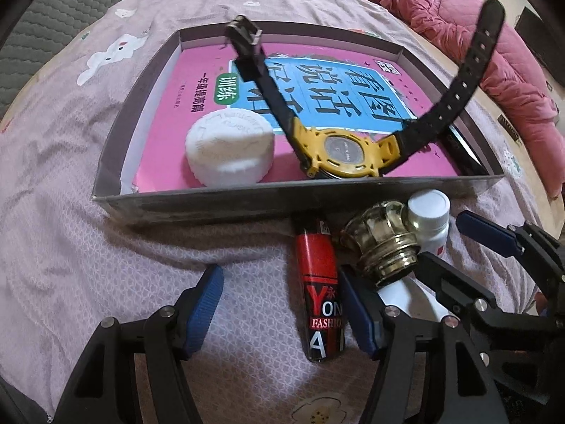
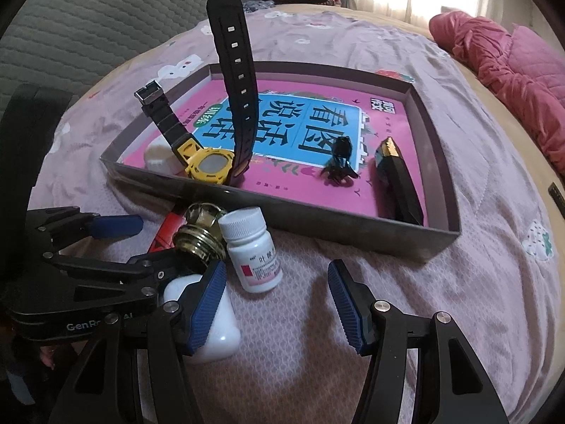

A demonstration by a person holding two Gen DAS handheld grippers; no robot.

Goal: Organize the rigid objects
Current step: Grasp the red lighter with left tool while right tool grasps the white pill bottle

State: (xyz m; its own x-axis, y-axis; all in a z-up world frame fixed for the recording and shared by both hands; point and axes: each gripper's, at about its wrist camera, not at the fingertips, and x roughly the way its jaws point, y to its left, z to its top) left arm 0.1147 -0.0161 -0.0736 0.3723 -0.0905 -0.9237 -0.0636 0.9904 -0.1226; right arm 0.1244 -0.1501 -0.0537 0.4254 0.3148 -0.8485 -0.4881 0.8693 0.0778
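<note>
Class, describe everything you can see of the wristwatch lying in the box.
The wristwatch has a yellow, plastic-looking case and black, rubbery straps. It lies face down in the grey box, near the front wall, resting on the pink book that lines it, its round metal back showing. Both straps rise upward: one ends in a metal buckle, the other has a row of holes. A white round lid sits beside it.

Red can [image 1: 319, 293]: "YON", "FASHION". Pink book [image 2: 282, 120]: "看图说话". Left hand-held gripper [image 2: 116, 229]: "GenRo…".

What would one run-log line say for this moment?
left gripper: open over red can | right gripper: open, empty | watch: in box
</note>
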